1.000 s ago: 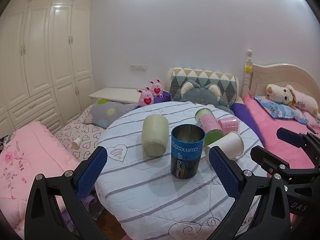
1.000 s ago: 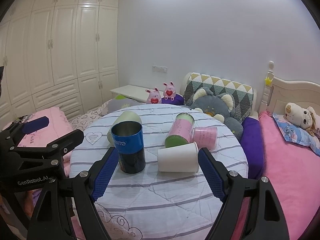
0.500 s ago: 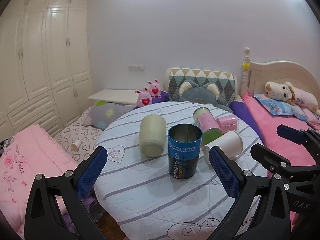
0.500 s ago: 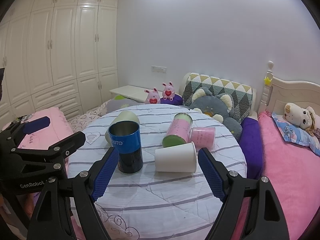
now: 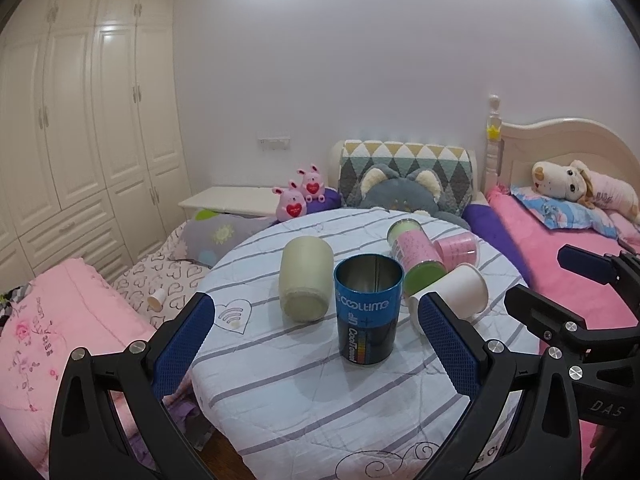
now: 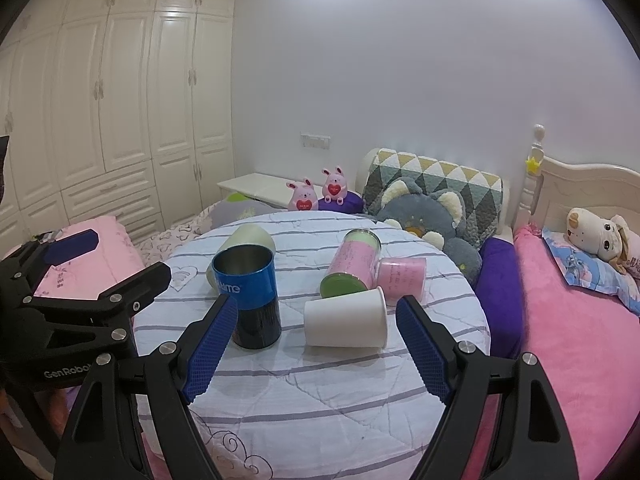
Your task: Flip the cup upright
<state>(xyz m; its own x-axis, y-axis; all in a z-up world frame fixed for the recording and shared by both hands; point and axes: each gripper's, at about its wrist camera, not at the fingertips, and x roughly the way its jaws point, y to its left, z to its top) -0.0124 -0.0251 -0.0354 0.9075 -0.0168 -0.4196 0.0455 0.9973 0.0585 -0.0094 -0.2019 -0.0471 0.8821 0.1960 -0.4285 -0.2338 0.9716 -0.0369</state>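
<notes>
We hold both grippers above the near edge of the round table, and each view gives us something the other lacks: from the left wrist we see the left gripper with its blue pads spread wide around nothing, and off to the right the black frame of the right gripper; from the right wrist we see that right gripper just as wide apart and empty, framing the white paper cup, with the left one showing at the left edge. The left view looks straight into the blue Cooltime tin, standing upright with its mouth up. The right view shows the white cup whole, lying on its side with its mouth toward the right; in the left view the right finger pad hides part of it. We count five vessels on the striped cloth: one upright tin and four lying down, namely the white cup, a pale green cup just left of the tin, a pink-and-green can and a pink cup touching that can. Behind the table sit two pink bunny toys, a grey cat cushion and a plush dog on the pink bed.
</notes>
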